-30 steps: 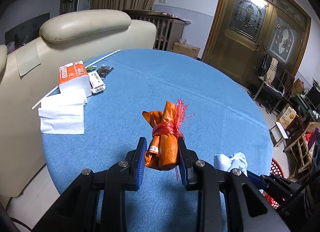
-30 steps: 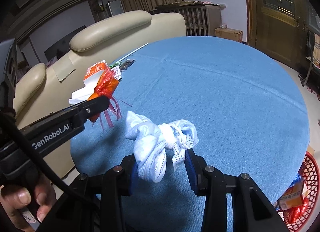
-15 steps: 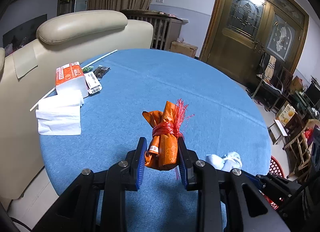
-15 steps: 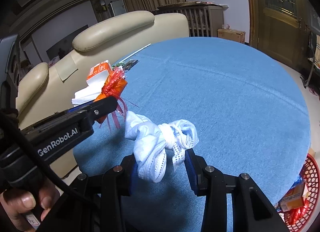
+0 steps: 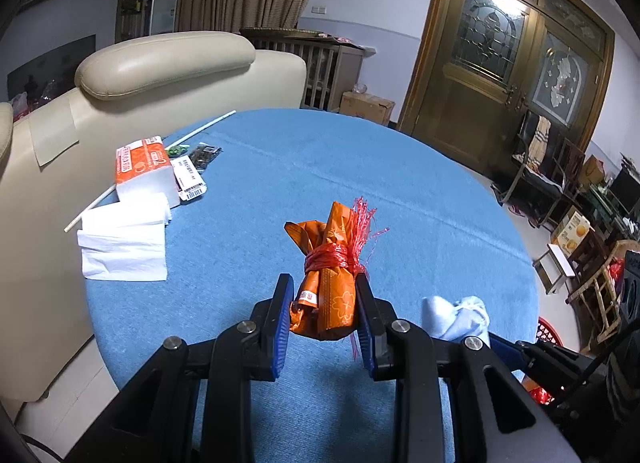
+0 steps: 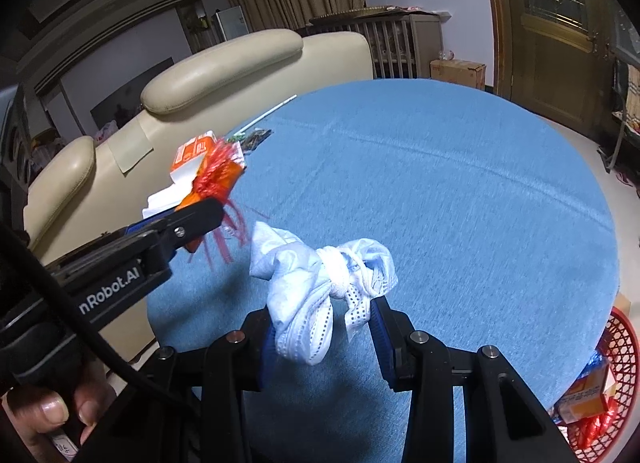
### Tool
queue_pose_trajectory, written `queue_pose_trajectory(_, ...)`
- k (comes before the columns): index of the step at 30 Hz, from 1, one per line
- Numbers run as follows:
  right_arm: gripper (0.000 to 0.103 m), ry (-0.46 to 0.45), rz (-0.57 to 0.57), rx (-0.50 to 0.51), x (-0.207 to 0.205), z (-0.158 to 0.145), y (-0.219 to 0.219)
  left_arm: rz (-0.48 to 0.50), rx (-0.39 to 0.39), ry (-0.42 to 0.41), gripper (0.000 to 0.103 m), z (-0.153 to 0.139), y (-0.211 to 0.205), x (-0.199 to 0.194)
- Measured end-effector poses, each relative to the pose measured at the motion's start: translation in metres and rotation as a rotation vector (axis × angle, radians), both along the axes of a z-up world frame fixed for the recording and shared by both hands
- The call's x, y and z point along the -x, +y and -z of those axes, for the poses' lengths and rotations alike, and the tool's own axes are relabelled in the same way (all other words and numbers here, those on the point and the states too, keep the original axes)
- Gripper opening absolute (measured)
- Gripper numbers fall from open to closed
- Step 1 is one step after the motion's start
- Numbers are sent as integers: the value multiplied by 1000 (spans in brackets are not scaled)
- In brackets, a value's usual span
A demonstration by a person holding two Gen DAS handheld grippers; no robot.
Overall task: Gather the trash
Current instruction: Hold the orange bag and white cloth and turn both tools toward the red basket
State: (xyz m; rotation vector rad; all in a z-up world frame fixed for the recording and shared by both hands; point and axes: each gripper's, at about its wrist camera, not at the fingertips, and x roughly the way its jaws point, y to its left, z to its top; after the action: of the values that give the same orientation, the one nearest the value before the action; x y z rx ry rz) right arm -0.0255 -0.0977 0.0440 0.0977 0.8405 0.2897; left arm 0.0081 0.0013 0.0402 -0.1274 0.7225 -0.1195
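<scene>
**Q:** What does each gripper hold, and where are the bundles?

**A:** The left gripper [image 5: 323, 317] is pinched on the lower half of an orange wrapper bundle [image 5: 329, 275], tied at its waist with red string [image 5: 331, 256]. The bundle stands upright between the blue pads, above the blue table [image 5: 420, 199] near its front edge. The right gripper [image 6: 322, 333] is pinched on a white cloth bundle [image 6: 320, 283], knotted at the middle, held over the front part of the same table. The two bundles are close together, side by side.

**Q:** How will these things likely handle?

**A:** Both look light and soft. The orange wrapper appears thin and crinkly, probably slick, so it may slide if the pinch loosens. The cloth is limp and perforated; loose ends hang below the pads and could snag.

**Q:** Where is the best hold?

**A:** Judging by shape, just below the string on the wrapper, where the roll is thickest, and beside the knot on the cloth, where the folds bunch.

**Q:** Where does the trash go?

**A:** Probably into the red basket [image 6: 618, 347] on the floor past the table's right edge, which already holds packets. A tissue box [image 5: 144, 171] and loose napkins [image 5: 124, 243] lie at the table's far left.
</scene>
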Motion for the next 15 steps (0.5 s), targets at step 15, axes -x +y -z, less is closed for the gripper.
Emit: queue_pose_trajectory(15, 43, -10, 38, -30, -8, -6, -15, 4, -27, -14, 31, -12, -8, -2)
